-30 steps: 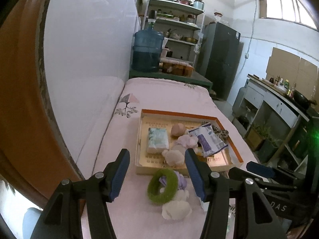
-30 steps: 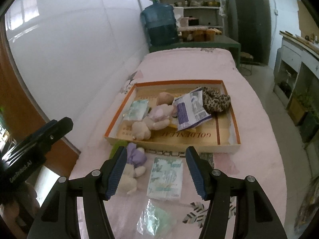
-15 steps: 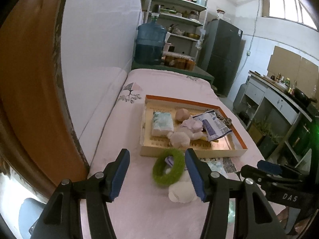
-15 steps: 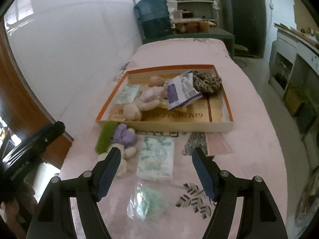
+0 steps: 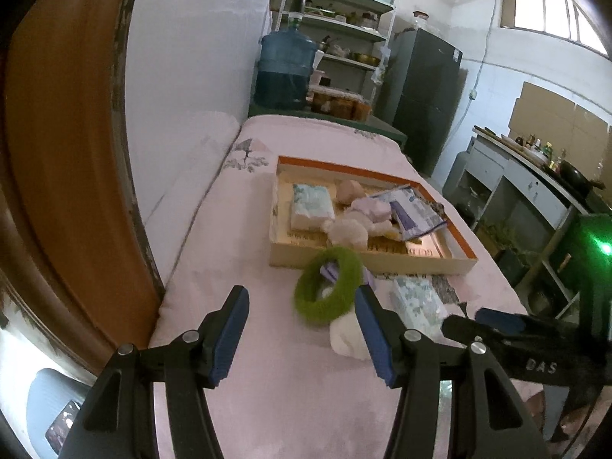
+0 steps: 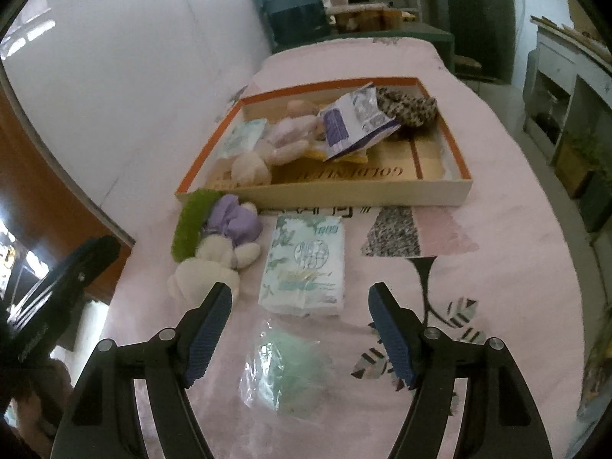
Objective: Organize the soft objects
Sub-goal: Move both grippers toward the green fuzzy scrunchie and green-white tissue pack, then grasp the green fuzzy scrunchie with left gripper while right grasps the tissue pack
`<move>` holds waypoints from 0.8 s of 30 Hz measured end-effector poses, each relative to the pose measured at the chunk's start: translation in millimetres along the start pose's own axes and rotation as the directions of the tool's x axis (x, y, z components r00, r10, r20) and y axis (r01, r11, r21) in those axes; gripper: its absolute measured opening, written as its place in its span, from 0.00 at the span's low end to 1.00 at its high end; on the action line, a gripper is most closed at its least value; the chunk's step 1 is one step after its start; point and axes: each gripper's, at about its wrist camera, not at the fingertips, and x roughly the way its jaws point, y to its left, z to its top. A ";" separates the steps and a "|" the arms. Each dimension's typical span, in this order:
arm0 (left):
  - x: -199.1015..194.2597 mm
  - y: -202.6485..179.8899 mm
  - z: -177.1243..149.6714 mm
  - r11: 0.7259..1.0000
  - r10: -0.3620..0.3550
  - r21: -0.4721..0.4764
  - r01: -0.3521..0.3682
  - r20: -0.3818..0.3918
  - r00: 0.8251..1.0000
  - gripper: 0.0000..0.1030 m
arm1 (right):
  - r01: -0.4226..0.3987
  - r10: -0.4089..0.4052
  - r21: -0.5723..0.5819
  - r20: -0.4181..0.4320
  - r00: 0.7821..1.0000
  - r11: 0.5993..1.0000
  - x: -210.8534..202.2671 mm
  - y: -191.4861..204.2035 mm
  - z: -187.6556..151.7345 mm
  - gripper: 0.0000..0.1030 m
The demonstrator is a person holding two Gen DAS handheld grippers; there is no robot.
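An orange-rimmed box (image 6: 455, 191) (image 5: 463, 264) on the pink bed holds a tissue pack (image 5: 310, 202), a plush toy (image 6: 283, 141), a foil pouch (image 6: 355, 122) and a leopard scrunchie (image 6: 413, 107). In front of it lie a green fuzzy ring (image 5: 329, 290) (image 6: 191, 222), a purple-and-cream plush (image 6: 225, 244), a tissue pack (image 6: 306, 264) and a clear bag of green stuff (image 6: 287, 367). My left gripper (image 5: 302, 329) is open and empty, just short of the ring. My right gripper (image 6: 298, 329) is open and empty, above the near end of the tissue pack and the clear bag.
A white wall and wooden frame (image 5: 69, 153) run along the bed's left side. A blue water jug (image 5: 287, 69), shelves and a dark fridge (image 5: 424, 103) stand beyond the bed. A counter (image 5: 535, 176) is to the right. The right gripper shows in the left wrist view (image 5: 501, 325).
Both grippers have pulled back from the box toward the near end of the bed. The objects look smaller and farther in the left view. Both stay open.
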 end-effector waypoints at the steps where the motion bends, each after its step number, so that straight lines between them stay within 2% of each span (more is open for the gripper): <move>1: 0.1 -0.3 -2.8 1.000 -0.003 0.001 0.003 -0.004 1.000 0.56 | 0.000 0.000 0.003 -0.007 1.000 1.000 3.7 -0.2 -0.7 0.73; 9: 17.5 -9.4 -6.7 0.999 -0.036 0.026 0.037 -0.038 0.999 0.56 | -0.005 0.005 0.000 -0.032 0.999 1.000 17.2 1.7 -4.8 0.73; 16: 47.3 -28.0 3.8 0.994 -0.041 0.098 0.048 -0.069 0.997 0.55 | -0.029 0.028 -0.009 -0.060 0.998 1.000 31.8 4.0 -6.2 0.73; 19: 58.3 -31.0 6.5 0.993 -0.043 0.108 0.051 -0.081 0.996 0.49 | -0.028 0.027 -0.020 -0.074 0.997 0.999 36.8 3.7 -6.3 0.73; 24: 71.9 -29.7 7.0 0.992 -0.056 0.107 0.067 -0.106 0.993 0.30 | -0.039 0.037 -0.024 -0.083 0.996 0.999 41.9 0.4 -7.5 0.73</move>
